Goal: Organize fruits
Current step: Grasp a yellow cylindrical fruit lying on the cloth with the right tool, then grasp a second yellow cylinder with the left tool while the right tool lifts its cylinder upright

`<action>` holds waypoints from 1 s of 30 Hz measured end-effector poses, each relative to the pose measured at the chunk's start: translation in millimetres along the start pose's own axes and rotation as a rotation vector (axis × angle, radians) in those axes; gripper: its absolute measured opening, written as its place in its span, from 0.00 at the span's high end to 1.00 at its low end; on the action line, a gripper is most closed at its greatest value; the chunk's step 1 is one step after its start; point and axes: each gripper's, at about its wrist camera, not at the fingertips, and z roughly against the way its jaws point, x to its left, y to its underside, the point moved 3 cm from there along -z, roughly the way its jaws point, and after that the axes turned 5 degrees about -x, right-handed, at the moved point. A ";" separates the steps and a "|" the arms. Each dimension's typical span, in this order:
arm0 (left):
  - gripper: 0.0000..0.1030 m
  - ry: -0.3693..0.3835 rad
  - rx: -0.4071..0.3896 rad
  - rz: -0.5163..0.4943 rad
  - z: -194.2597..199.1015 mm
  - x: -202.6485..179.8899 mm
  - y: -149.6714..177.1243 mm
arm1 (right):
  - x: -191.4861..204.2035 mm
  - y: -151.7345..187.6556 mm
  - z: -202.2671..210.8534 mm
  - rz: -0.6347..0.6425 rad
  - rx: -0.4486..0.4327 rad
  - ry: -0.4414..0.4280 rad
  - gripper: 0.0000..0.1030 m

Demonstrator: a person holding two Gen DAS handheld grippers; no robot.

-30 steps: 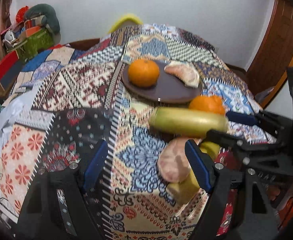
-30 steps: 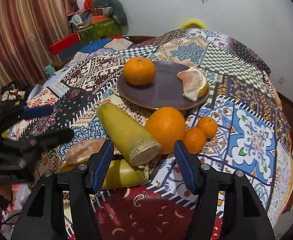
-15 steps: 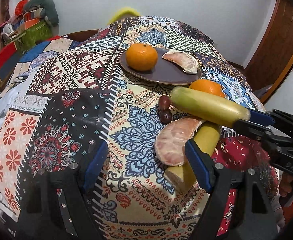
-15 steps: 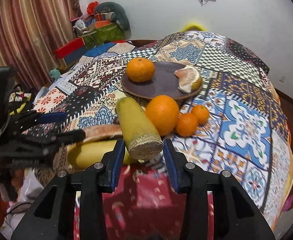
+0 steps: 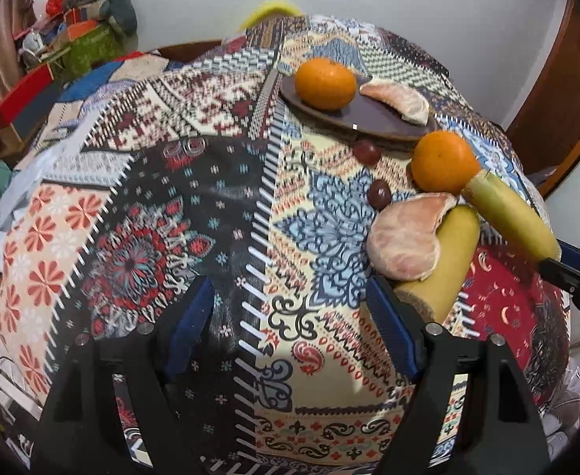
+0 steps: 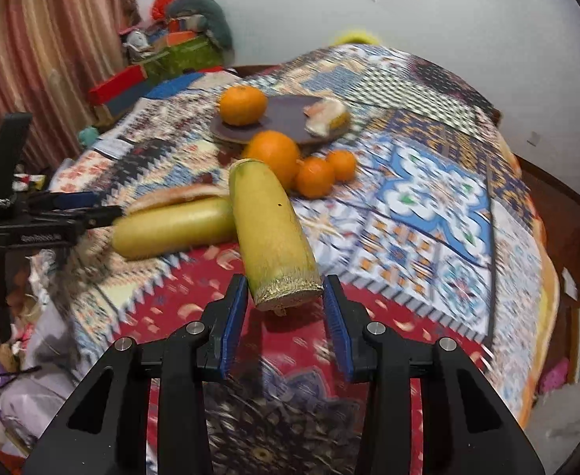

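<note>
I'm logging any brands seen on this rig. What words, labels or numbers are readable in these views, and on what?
White lettering on the side of the left gripper, seen from the right wrist: too blurred to read.
Nothing readable on the fruit, the brown plate or the patterned cloth.

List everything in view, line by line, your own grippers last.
patchwork cloth: one, multicoloured, covers the table
plate: one, brown, far side of the cloth
orange: one, orange, on the plate
peeled segment: one, pale pink, on the plate
large orange: one, orange, on the cloth by the plate
small oranges: two, orange, beside the large orange
loose segment: one, pale pink, against the lying stalk
small dark fruits: two, dark red, on the cloth
lying stalk: one, yellow-green, on the cloth
held stalk: one, yellow-green, in the right gripper
left gripper: open, empty
right gripper: shut on the held stalk
</note>
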 end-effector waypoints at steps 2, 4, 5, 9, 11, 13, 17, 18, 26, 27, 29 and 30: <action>0.23 -0.013 0.007 -0.011 -4.3 -2.4 2.5 | -6.4 5.2 -1.8 -0.032 0.026 -0.015 0.66; 0.23 -0.005 0.003 -0.024 -4.9 -7.6 3.0 | -8.9 9.1 -2.2 -0.049 0.037 -0.026 0.66; 0.23 0.004 0.003 -0.030 -4.8 -10.8 3.2 | -6.8 10.3 -1.9 -0.037 0.040 -0.019 0.66; 0.23 0.016 0.010 -0.066 -3.0 -22.6 6.1 | 0.0 9.2 1.1 -0.003 0.042 -0.010 0.65; 0.23 0.035 0.010 -0.071 -0.5 -28.1 8.7 | -0.8 8.2 2.3 -0.012 0.050 -0.024 0.63; 0.23 0.052 0.012 -0.087 2.2 -35.8 13.4 | -2.0 6.5 3.9 -0.032 0.039 -0.040 0.57; 0.23 0.083 0.014 -0.122 6.4 -55.0 19.7 | -4.3 1.5 -0.3 -0.040 0.021 -0.032 0.52; 0.23 0.090 0.014 -0.131 7.4 -59.5 20.2 | -5.0 -0.1 -2.5 -0.039 0.021 -0.030 0.52; 0.23 0.123 -0.016 -0.105 22.7 -67.1 5.0 | -11.5 -11.8 -29.6 -0.052 0.041 -0.052 0.52; 0.23 0.125 -0.024 -0.102 24.7 -68.1 1.7 | -10.8 -11.8 -33.0 -0.049 0.046 -0.057 0.52; 0.23 0.125 -0.040 -0.106 27.9 -73.2 -4.0 | -9.5 -10.3 -38.1 -0.041 0.055 -0.056 0.53; 0.23 0.126 -0.042 -0.110 27.5 -76.0 -6.5 | -9.4 -9.8 -38.4 -0.043 0.053 -0.058 0.54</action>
